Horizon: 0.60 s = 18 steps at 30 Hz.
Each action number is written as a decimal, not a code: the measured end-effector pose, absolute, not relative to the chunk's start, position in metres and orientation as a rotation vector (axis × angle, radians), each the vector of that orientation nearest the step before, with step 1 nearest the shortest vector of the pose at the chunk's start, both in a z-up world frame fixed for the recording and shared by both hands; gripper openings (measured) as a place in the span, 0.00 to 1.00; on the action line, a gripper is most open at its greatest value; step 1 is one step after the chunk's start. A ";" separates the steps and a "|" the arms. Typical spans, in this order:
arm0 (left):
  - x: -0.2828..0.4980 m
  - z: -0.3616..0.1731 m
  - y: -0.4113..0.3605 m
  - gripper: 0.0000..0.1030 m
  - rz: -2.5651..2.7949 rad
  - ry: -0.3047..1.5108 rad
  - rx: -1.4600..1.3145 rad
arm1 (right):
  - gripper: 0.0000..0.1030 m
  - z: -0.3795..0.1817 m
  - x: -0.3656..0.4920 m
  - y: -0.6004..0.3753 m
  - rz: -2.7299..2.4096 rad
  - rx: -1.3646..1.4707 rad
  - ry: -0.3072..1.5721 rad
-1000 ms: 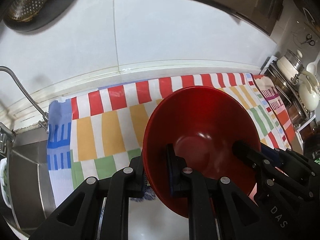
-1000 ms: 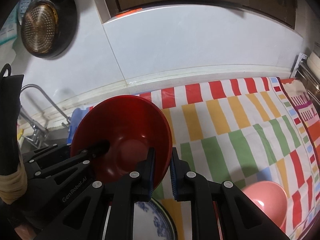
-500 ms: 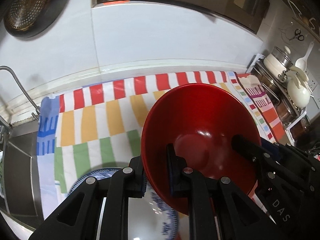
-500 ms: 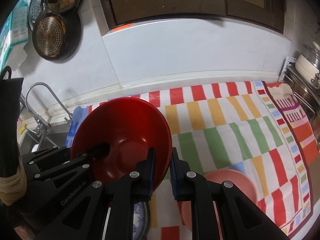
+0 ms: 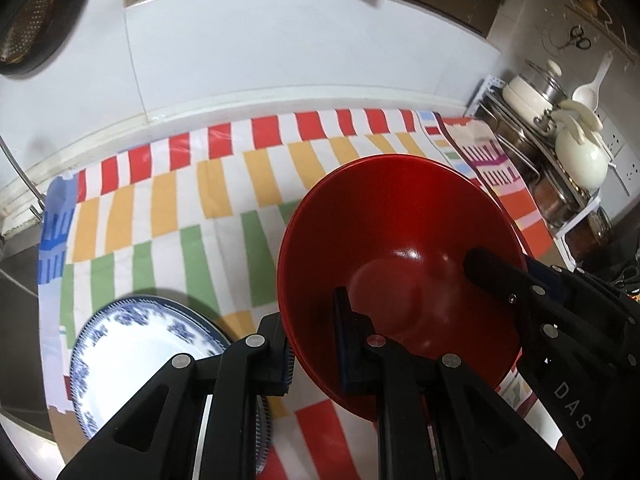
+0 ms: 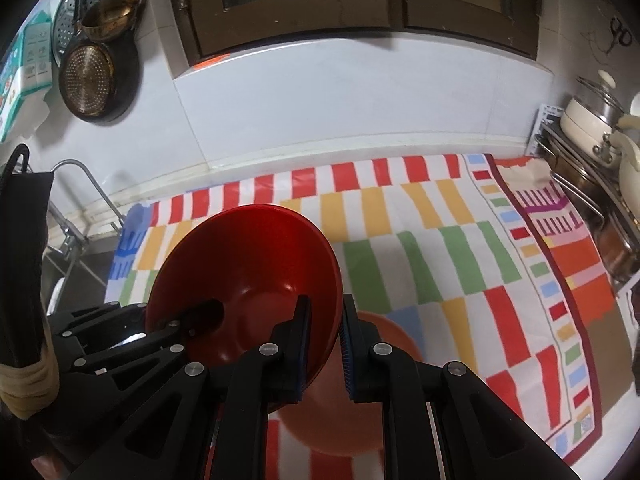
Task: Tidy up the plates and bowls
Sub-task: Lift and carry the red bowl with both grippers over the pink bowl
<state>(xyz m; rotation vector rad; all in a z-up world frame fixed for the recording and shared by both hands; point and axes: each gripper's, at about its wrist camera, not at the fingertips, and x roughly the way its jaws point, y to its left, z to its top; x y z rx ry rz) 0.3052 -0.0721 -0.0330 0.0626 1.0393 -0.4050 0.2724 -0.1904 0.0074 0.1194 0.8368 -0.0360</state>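
Note:
A red bowl (image 5: 400, 248) is held in the air above the striped cloth by both grippers at once. My left gripper (image 5: 312, 344) is shut on its near-left rim. My right gripper (image 6: 324, 344) is shut on its right rim, the same red bowl (image 6: 248, 276) showing in the right wrist view. A blue-and-white plate (image 5: 136, 352) lies on the cloth below left of the bowl. A pink bowl (image 6: 360, 412) sits on the cloth under my right gripper, partly hidden by it.
A colourful striped cloth (image 6: 440, 248) covers the counter. A sink and tap (image 6: 80, 216) are at the left. A rack with pots and a kettle (image 5: 568, 148) stands at the right. Pans (image 6: 96, 76) hang on the wall.
Both grippers have lifted and pulled back with the red bowl. More of the cloth, the blue-and-white plate and the pink bowl have come into view below.

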 end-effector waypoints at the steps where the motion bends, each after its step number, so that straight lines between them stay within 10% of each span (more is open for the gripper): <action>1: 0.303 -0.035 -0.075 0.16 -0.404 1.045 0.065 | 0.15 0.006 0.270 -0.195 -0.037 0.118 0.839; 18: 0.286 -0.075 -0.109 0.16 -0.378 1.146 0.101 | 0.15 -0.031 0.253 -0.234 -0.023 0.131 0.919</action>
